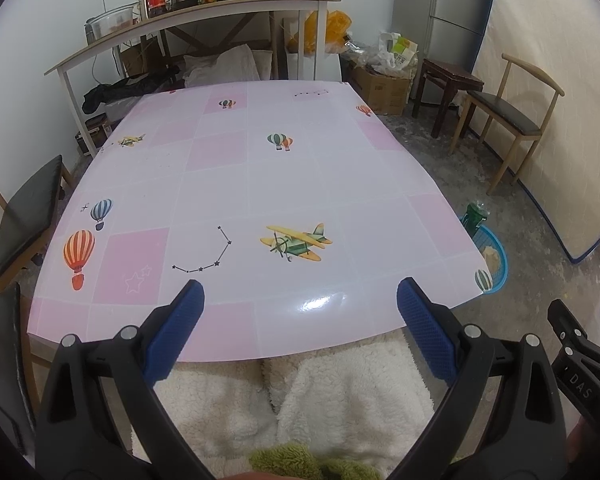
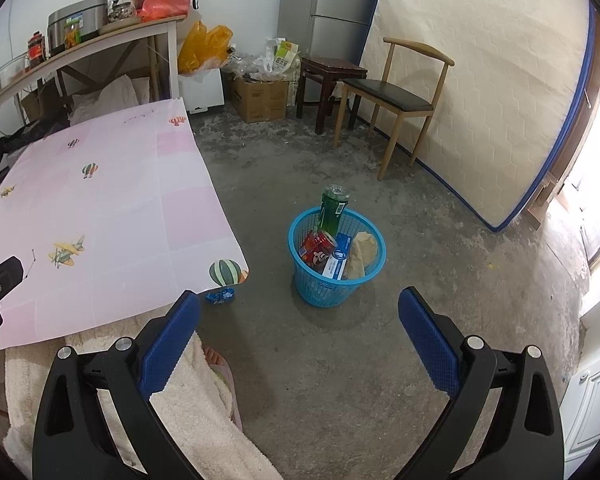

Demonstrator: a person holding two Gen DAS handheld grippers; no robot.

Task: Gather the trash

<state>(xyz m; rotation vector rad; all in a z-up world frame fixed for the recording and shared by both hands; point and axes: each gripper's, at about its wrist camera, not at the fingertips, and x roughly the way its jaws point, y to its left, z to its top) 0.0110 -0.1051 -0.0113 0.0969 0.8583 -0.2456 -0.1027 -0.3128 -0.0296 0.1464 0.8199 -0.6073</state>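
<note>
My left tongs (image 1: 300, 312) and right tongs (image 2: 299, 322) both released, empty. Trash in blue basket (image 2: 363, 276) on floor, right of tabletop (image 2: 112, 216). Blue wrapper (image 2: 220, 295) on floor beneath near tabletop corner: risk overlooking. Tall green bottle (image 2: 332, 208) may tip out if basket bumped.

A bench (image 1: 284, 184) with a pink checked cover fills the middle. At twelve o'clock a white-framed shelf (image 1: 188, 16) lines the white wall (image 1: 40, 20). Toward two o'clock stand a grey fridge (image 2: 332, 4), a dark stool (image 2: 332, 76), a wooden chair (image 2: 396, 96) and a leaning mattress (image 2: 480, 92). Bare concrete floor (image 2: 340, 360); daylight enters at three o'clock.
</note>
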